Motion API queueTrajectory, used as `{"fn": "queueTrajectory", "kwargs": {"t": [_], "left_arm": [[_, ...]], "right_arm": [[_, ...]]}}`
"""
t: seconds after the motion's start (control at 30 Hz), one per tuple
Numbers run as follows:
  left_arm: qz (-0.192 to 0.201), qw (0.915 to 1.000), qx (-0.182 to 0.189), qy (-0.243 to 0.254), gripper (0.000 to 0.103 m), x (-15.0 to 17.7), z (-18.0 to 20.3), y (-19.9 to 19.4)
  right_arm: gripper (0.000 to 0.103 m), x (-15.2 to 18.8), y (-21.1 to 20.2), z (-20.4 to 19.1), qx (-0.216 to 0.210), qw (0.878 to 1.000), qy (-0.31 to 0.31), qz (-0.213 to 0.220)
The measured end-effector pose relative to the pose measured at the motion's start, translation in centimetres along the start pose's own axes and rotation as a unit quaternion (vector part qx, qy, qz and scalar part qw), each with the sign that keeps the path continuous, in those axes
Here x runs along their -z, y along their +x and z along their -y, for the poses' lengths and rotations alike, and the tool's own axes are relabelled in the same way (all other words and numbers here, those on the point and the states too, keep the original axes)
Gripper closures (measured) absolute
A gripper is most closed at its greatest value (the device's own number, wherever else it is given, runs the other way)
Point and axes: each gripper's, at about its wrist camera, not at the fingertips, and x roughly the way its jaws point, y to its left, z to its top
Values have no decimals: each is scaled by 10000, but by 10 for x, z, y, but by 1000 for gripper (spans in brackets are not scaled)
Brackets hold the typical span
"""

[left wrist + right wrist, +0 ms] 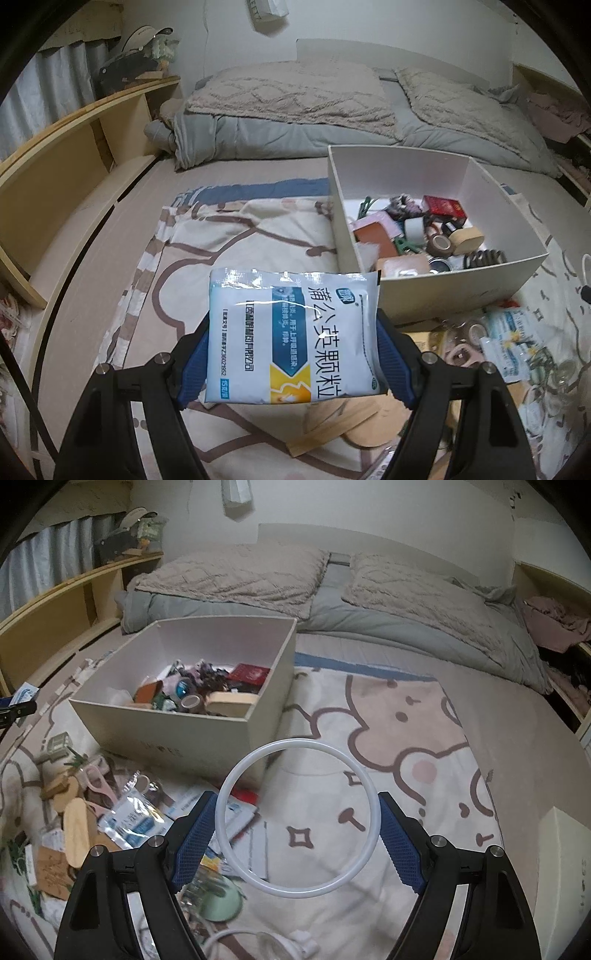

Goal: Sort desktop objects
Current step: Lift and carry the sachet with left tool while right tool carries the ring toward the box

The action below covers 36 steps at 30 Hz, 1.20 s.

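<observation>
A white and blue foil sachet with printed text (293,334) is grasped between the jaws of the left gripper (293,354), held above the bed; the open white box (458,280) lies ahead to its right. A thin white plastic ring (301,818) is clamped across the right gripper (297,834); the box lies ahead to its left, judged about equally near.

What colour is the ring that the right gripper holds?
The ring is white, slightly translucent. It shows best in the right wrist view.
</observation>
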Motion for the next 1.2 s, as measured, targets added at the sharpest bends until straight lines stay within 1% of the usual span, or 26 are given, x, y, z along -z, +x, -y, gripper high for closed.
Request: {"fn": "queueTrajectory", "kwargs": {"t": [0.3,0.67,0.77,1.0,1.2], "left_arm": [[191,9998,111,34,24,-12,25,-11],[344,9989,327,-31,24,-29,55,-14],[385,9987,318,-46,24,-34,62,-12],[437,9983,342,-185,24,-42,68,-9],[465,9978,349,-304,24,-49,69,-3]], "right_arm": [[19,-15,-5,-28,-177,9998,-77,105],[19,-38,-4,-62,-312,9991,-114,268],[19,-44,-2,-71,-341,9989,-125,308],[19,-56,3,-85,-379,9986,-42,358],[19,-65,10,-92,-328,9986,-43,418]]}}
